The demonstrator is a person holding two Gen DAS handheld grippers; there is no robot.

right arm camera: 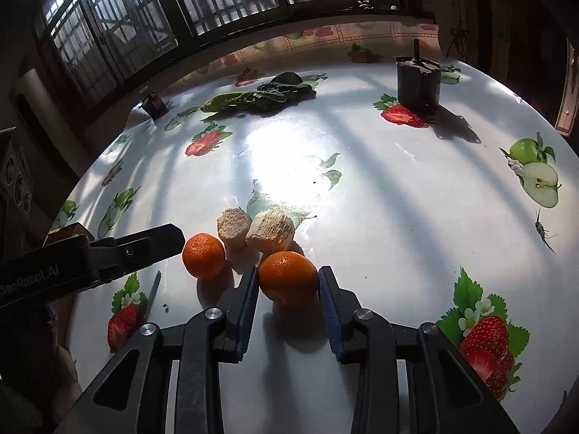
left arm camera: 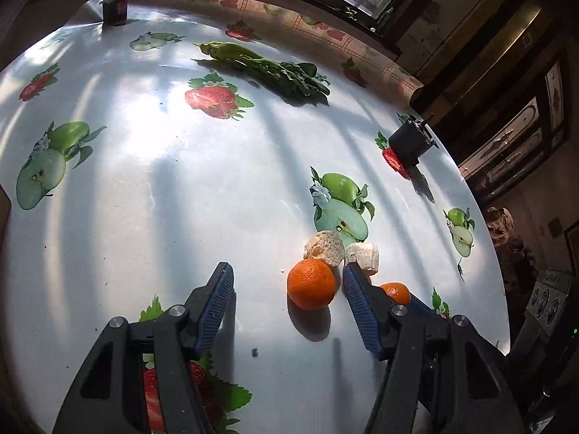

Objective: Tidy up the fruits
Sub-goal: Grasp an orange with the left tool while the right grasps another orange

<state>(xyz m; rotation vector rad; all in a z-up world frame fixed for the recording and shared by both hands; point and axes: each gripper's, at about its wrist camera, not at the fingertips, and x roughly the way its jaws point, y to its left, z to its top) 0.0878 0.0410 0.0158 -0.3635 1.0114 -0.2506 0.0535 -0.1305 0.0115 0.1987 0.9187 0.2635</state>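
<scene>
**Fingers close in on tangerines amid a sunlit fruit-print spread**

Fingers of the right gripper (right arm camera: 288, 282) sit to either side of a tangerine (right arm camera: 287, 277), blue pads against or just beside its skin; whether they truly press it cannot be told, and the fruit rests on the surface (right arm camera: 362, 188). A second tangerine (right arm camera: 203, 255) lies just to the left, with two pale, rough-cut chunks (right arm camera: 269, 233) touching each other just beyond the pair. From the left edge of the right wrist view, one dark finger (right arm camera: 159, 238) of the other tool reaches toward that second tangerine, its tip just short of the fruit.

Seen from the left wrist camera, the left gripper (left arm camera: 287, 282) has its fingers set well apart, clamped on nothing. The larger-looking tangerine (left arm camera: 312, 283) lies between them, nearer the right-hand finger, while the other tangerine (left arm camera: 396, 292) peeks out past that finger. The same pale chunks (left arm camera: 325, 246) sit just beyond.

Far across the glossy cloth, printed with strawberries and green apples, lies a bunch of leafy greens (left arm camera: 267, 68). A small dark box-like object (left arm camera: 410, 143) stands at the right, and another dark object (left arm camera: 115, 7) at the far left edge. Barred windows (right arm camera: 181, 3) throw striped shadows over the whole scene.
</scene>
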